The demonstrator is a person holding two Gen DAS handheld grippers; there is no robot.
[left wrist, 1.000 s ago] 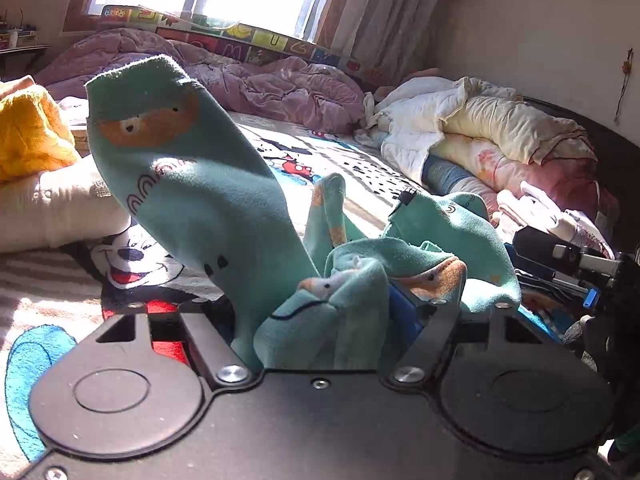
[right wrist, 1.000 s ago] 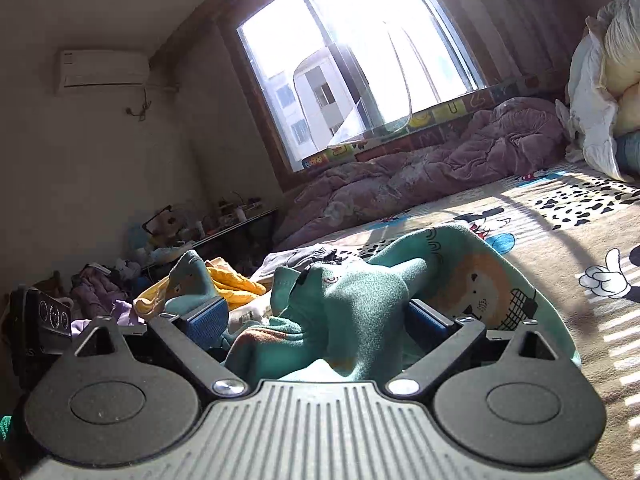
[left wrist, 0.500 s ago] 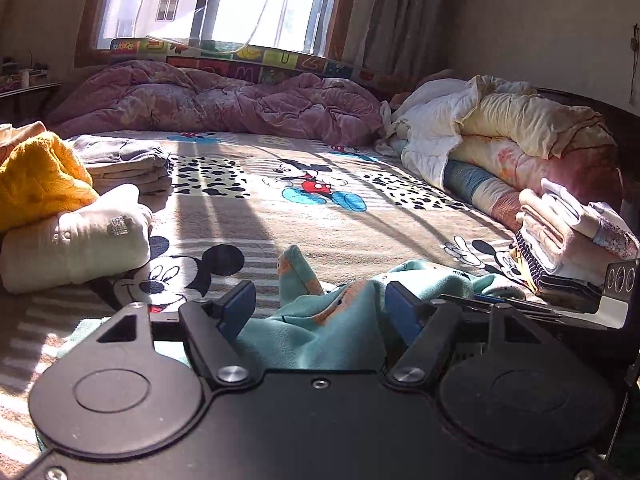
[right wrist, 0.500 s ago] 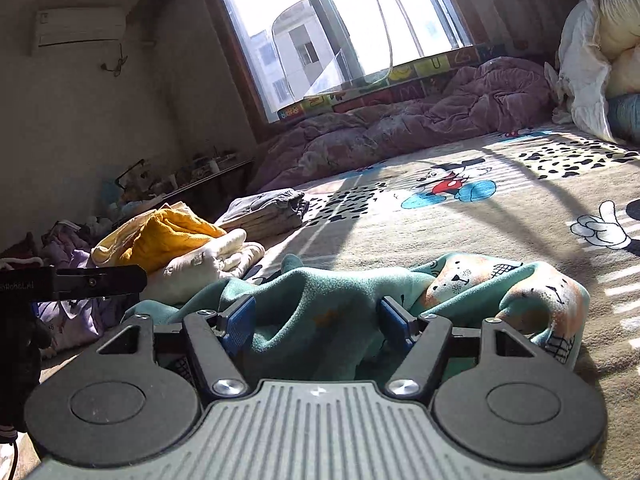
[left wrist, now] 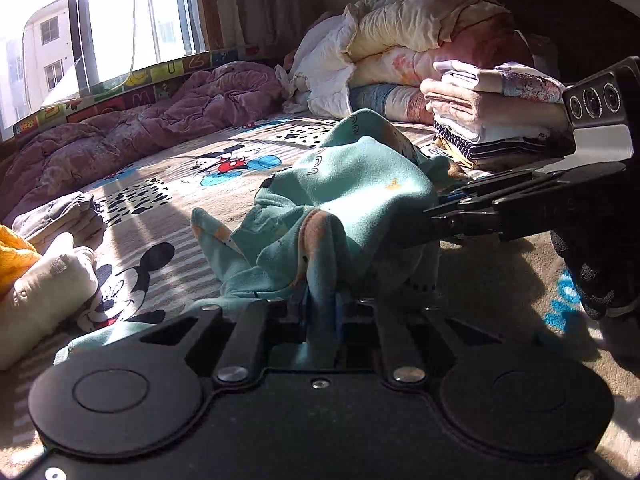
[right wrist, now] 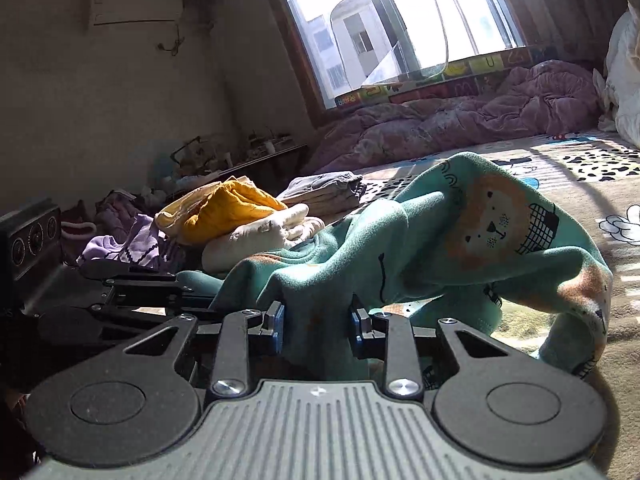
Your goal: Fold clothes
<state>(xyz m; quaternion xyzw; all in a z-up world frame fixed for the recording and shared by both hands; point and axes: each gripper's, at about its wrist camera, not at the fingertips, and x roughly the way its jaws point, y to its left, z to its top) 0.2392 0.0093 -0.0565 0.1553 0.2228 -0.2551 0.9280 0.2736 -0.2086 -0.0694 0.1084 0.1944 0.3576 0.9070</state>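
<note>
On the cartoon-print bed sheet (left wrist: 168, 184) the teal garment (left wrist: 352, 200) is lying bunched, stretching crosswise between both grippers. Left gripper (left wrist: 320, 312) is pinching a narrow fold, its jaws just closing almost fully. Right gripper (right wrist: 316, 320) is closing on a thicker wad, blue pads (right wrist: 277, 326) pressing the cloth, lion print trailing off to its right.

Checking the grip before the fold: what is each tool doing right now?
Left tool: closed on the teal garment.
Right tool: just closing, gripping the teal garment.
</note>
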